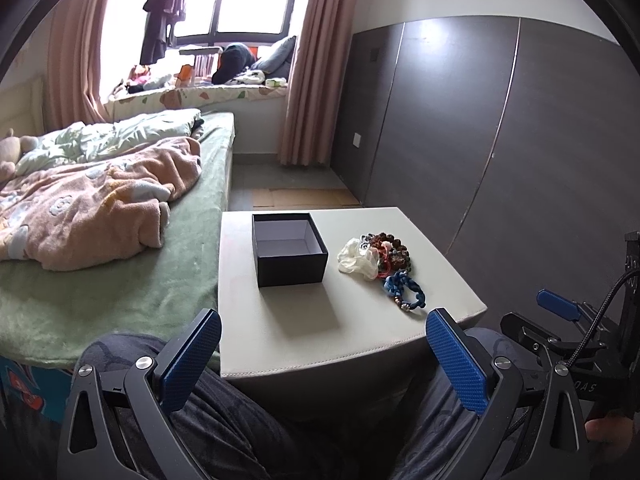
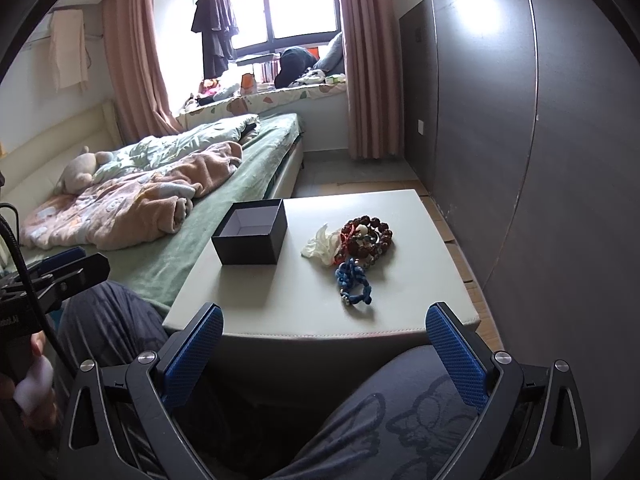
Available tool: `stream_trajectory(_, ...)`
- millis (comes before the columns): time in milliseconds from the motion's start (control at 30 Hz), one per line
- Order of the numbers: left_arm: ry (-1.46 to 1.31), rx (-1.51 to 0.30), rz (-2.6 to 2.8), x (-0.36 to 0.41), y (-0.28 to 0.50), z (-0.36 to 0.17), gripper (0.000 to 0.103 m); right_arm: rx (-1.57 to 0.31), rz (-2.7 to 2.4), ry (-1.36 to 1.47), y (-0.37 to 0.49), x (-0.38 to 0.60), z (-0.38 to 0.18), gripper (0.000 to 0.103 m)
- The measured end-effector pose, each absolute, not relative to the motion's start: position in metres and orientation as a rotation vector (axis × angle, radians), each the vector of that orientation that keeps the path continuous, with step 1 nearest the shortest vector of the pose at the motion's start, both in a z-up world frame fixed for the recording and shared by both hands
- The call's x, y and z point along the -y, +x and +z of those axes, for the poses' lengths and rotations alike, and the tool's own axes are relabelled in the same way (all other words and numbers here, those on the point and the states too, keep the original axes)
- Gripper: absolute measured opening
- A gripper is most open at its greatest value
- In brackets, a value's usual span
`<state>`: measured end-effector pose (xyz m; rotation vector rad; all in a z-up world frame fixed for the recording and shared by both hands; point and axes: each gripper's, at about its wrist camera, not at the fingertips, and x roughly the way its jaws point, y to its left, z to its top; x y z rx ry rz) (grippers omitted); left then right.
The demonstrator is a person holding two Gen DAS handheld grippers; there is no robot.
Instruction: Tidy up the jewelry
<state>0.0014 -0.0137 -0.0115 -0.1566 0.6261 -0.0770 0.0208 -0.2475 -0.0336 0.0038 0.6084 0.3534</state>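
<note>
Left hand-held gripper (image 1: 324, 344): jaws wide, empty, short of the table (image 1: 280, 332).
Right hand-held gripper (image 2: 324, 336): jaws wide, empty, above the lap.
Jewelry pile (image 2: 356, 250): on the table, right of the open black box (image 2: 251, 240), apart from it.
Nearest piece: blue braided bracelet (image 2: 354, 282).
Advice: probably best to pinch one strand of the blue braid, lift slowly to untangle, drop into the box.
Writing: partial letters on the gripper bodies, unreadable.
</note>
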Motion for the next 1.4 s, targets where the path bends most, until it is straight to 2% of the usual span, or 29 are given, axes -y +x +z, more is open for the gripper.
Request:
stream_trajectory(567, -0.157, -0.707, -0.168, 0.031, 0.064, -0.030, 0.102, -0.640, 0.322, 0.071, 0.052, 0.277, -0.037, 0.102)
stream_trajectory(1000, -0.167, -0.855, -0.254, 0.074, 0.128, -0.065, 0.082, -0.714, 0.311, 0.133, 0.087, 0.313, -0.062, 0.101)
stream_trajectory(1167, -0.135, -0.887, -0.301, 0.099, 0.154, -0.073, 0.081, -0.736, 0.320, 0.160, 0.103, 0.324, -0.074, 0.100)
stream_trajectory(1400, -0.148, -0.981, -0.332, 0.130, 0.194, -0.102, 0.068, -0.780, 0.298, 0.201, 0.129, 0.340, -0.093, 0.099)
